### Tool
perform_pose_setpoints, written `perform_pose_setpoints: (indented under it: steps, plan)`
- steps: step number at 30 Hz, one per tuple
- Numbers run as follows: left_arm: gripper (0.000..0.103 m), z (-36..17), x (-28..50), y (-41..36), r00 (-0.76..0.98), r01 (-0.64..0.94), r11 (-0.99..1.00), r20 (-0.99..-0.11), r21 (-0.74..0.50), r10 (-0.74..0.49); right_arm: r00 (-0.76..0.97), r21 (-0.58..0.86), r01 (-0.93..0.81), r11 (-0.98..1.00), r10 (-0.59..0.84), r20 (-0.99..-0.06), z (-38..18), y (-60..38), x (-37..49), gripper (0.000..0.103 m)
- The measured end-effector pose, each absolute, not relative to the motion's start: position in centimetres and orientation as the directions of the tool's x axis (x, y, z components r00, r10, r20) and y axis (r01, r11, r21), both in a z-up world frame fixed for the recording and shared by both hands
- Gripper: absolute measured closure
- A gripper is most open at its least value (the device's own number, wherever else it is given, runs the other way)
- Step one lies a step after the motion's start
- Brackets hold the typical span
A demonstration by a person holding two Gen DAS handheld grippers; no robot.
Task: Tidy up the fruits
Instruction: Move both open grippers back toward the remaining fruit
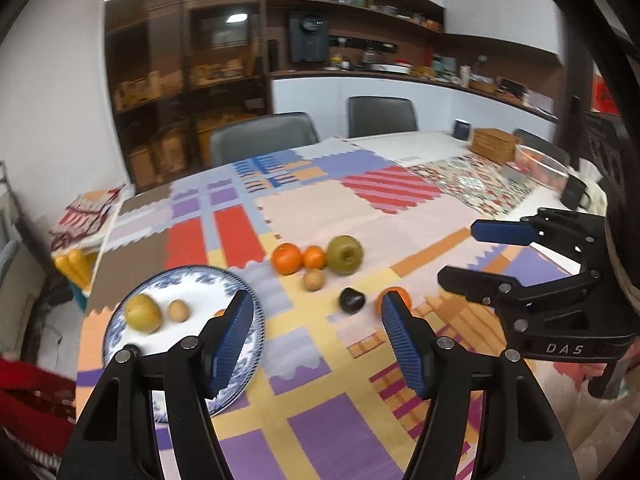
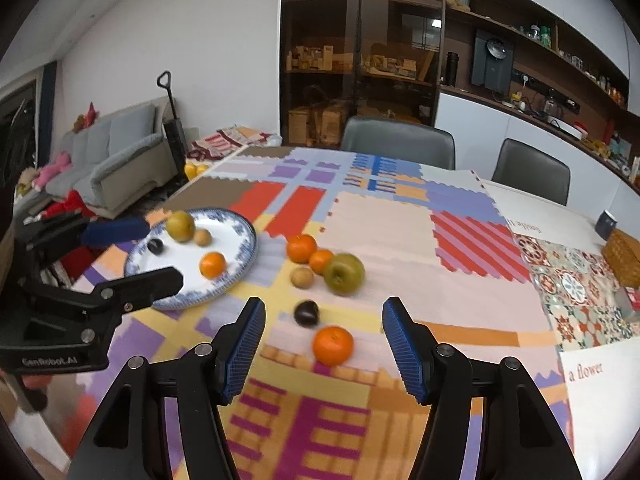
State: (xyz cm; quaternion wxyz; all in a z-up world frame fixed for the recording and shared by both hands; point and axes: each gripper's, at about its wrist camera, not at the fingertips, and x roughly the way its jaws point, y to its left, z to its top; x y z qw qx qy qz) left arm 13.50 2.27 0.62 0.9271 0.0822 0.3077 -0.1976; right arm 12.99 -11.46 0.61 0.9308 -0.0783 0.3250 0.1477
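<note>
We take the blue-and-white patterned china plate (image 2: 244, 240) as our landmark; it already carries a yellow-green pear-like fruit (image 2: 180, 226), a small tan nut-like fruit (image 2: 203, 237), a dark plum (image 2: 155, 246) and a small orange (image 2: 213, 265). The loose round orange (image 2: 333, 345) lies on the patchwork tablecloth (image 2: 380, 232) well to the right of the plate and nearer us, directly ahead of the right gripper (image 2: 324, 344), in line with the gap between its spread, empty jaws. Being round, it offers no long axis to align with. A second dark plum (image 2: 307, 313) sits just beyond that orange, toward the plate, so we judge crowding there the main risk. The left gripper (image 1: 316, 340), also spread and holding nothing, hangs over the plate's near rim and is farther from the orange. Beyond, two oranges (image 2: 302, 248), a green apple (image 2: 344, 273) and a tan fruit (image 2: 302, 277) cluster; open cloth surrounds the near orange's right side.
</note>
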Motion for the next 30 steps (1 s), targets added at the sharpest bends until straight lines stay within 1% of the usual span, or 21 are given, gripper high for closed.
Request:
perform_pose_setpoints:
  steps: [3, 7, 12, 18, 30]
  plan:
    - [0.038, 0.2, 14.0, 1.5, 0.716, 0.466, 0.884, -0.609, 0.050, -0.342, 0.730, -0.060, -0.320, 0.946, 0.206, -0.652, -0.1, -12.0, 12.8, 0.041]
    - [0.038, -0.6, 15.1, 1.0, 0.660, 0.538, 0.842, -0.643, 0.046, -0.387, 0.703, -0.067, -0.320, 0.945, 0.189, -0.686, -1.3, -12.4, 12.8, 0.041]
    - [0.038, -2.2, 16.3, 0.6, 0.623, 0.582, 0.810, -0.678, 0.068, -0.390, 0.662, -0.060, -0.331, 0.942, 0.187, -0.726, -2.8, -12.1, 13.3, 0.041]
    - [0.038, -4.3, 18.0, 0.4, 0.566, 0.613, 0.789, -0.718, 0.039, -0.404, 0.620, -0.050, -0.340, 0.939, 0.184, -0.763, -4.7, -12.0, 14.6, 0.041]
    - [0.038, -8.0, 22.1, -1.1, 0.464, 0.680, 0.733, -0.788, 0.024, -0.404, 0.541, -0.008, -0.330, 0.944, 0.182, -0.821, -8.3, -12.2, 17.7, 0.041]
